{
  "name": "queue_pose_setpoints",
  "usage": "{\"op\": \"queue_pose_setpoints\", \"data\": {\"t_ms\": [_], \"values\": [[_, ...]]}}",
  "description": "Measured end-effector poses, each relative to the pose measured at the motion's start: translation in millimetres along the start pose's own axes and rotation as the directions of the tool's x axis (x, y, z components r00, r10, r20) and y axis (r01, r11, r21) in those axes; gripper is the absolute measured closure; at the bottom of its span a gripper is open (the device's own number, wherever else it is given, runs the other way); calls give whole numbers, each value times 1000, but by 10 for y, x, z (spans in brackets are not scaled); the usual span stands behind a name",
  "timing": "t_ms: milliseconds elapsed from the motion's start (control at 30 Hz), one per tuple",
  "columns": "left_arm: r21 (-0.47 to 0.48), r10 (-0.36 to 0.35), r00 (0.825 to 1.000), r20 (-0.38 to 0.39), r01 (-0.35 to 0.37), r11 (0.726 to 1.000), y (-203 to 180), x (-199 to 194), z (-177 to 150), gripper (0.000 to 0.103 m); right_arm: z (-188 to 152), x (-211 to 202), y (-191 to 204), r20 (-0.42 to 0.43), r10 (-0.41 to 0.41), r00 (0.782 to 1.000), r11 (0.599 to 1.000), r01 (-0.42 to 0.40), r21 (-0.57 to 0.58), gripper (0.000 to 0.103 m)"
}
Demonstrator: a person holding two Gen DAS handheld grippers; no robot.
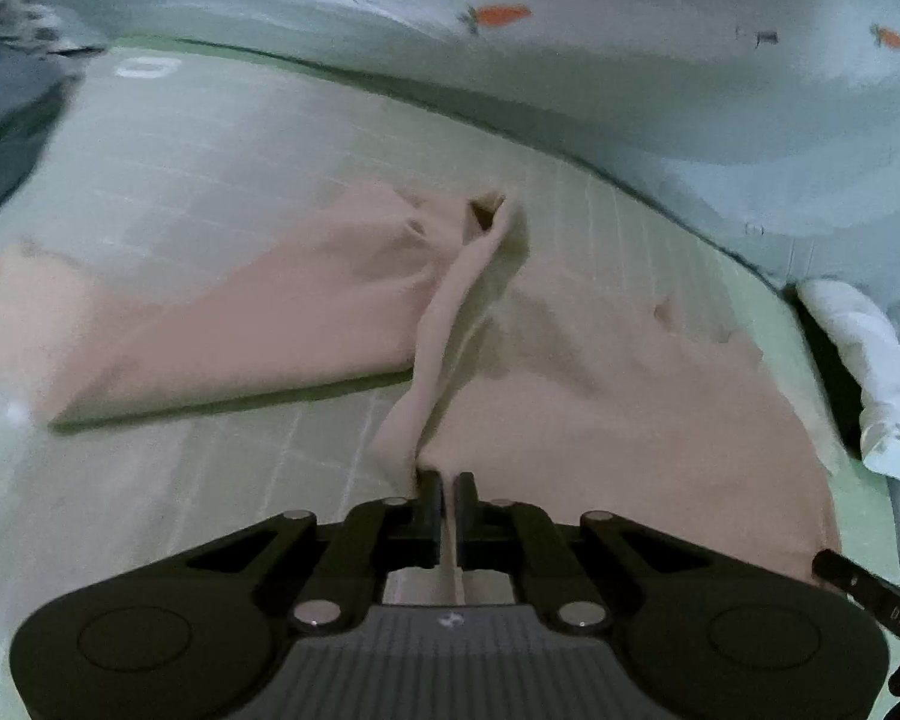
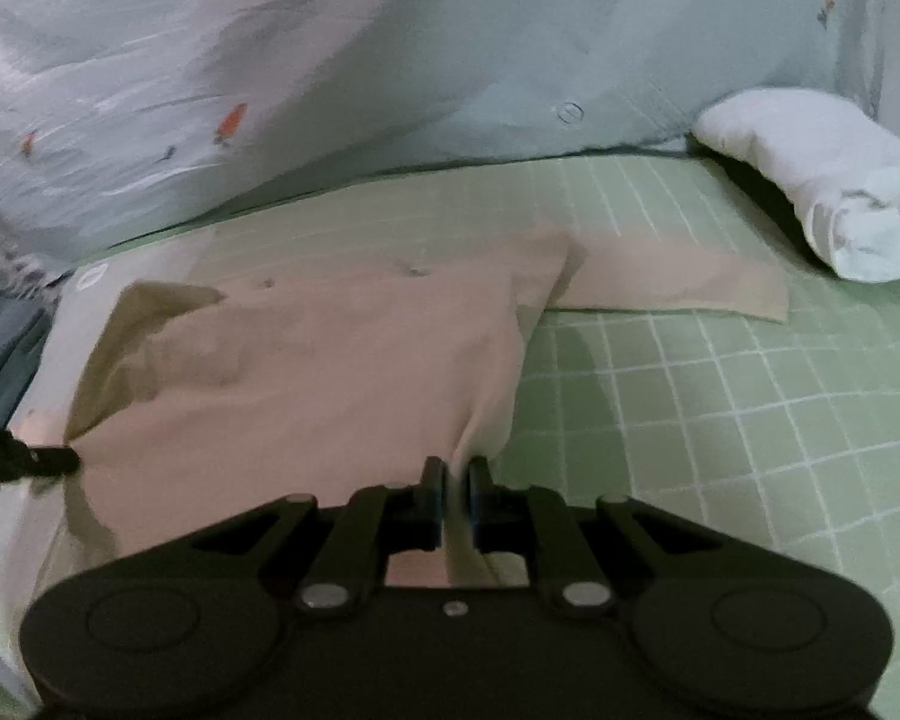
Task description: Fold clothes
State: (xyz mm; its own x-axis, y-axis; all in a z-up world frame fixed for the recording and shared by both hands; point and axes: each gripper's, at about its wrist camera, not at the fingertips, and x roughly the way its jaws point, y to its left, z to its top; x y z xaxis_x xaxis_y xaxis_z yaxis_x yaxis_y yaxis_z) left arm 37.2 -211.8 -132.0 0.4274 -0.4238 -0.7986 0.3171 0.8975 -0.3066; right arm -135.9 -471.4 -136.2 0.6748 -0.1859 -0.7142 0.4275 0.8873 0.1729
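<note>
Surface: green mat [image 2: 720, 396] with a white grid, laid on a bed; a pale quilt [image 1: 570, 78] printed with orange carrots is banked along its far edge.
Garment: pink shirt [image 2: 306, 360] lies spread on the mat, one sleeve [image 2: 678, 288] flat toward the right in the right wrist view.
Left gripper [image 1: 447, 483]: jaws pressed together on a near corner of the shirt; a taut ridge of cloth runs from the pinch toward the collar.
Right gripper [image 2: 457, 471]: jaws likewise closed, pinching the opposite near corner, cloth gathered at the fingertips.
Reason for hold: judged a paired hem grip, both corners taken so the lower edge can be carried over evenly toward the collar.
Side items: rolled white cloth [image 2: 822, 192] sits at the mat's right edge, apart from the shirt; dark blue-grey fabric [image 1: 6, 114] lies at the left.
Writing: small white oval mark [image 1: 147, 67] on the mat, illegible; faint lettering on the right gripper's tip at the left view's edge, not reliably readable. No brand made out.
</note>
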Motion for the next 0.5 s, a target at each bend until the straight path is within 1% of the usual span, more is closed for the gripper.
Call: {"op": "queue_pose_setpoints", "data": {"t_ms": [100,133,200,267,300,400,433,500], "values": [[-31,10,1000,15,-10,999,59,-271,-116,99,-104,-119,25,-15,12,1000,1000,-12,-23,94],[-41,20,1000,13,-19,999,81,-331,-155,101,-152,-130,16,-28,16,999,1000,-16,-17,94],[-49,66,998,-10,-67,997,69,-306,-257,103,-247,-151,-3,-55,24,998,1000,-24,-5,94],[-64,110,993,-52,-113,992,165,-259,-376,103,-329,-118,-42,-88,38,995,999,-36,26,94],[-71,121,990,-73,-126,990,210,-236,-425,103,-368,-92,-59,-108,46,993,998,-42,38,94],[-91,137,982,-133,-150,985,322,-168,-552,103,-450,-42,-65,-160,35,986,998,-27,50,94],[-90,134,981,-138,-147,985,328,-164,-566,102,-466,-32,-72,-173,26,985,999,-17,50,94],[-76,124,984,-129,-134,988,298,-176,-558,101,-489,-49,-80,-175,9,985,999,0,52,86]]}}
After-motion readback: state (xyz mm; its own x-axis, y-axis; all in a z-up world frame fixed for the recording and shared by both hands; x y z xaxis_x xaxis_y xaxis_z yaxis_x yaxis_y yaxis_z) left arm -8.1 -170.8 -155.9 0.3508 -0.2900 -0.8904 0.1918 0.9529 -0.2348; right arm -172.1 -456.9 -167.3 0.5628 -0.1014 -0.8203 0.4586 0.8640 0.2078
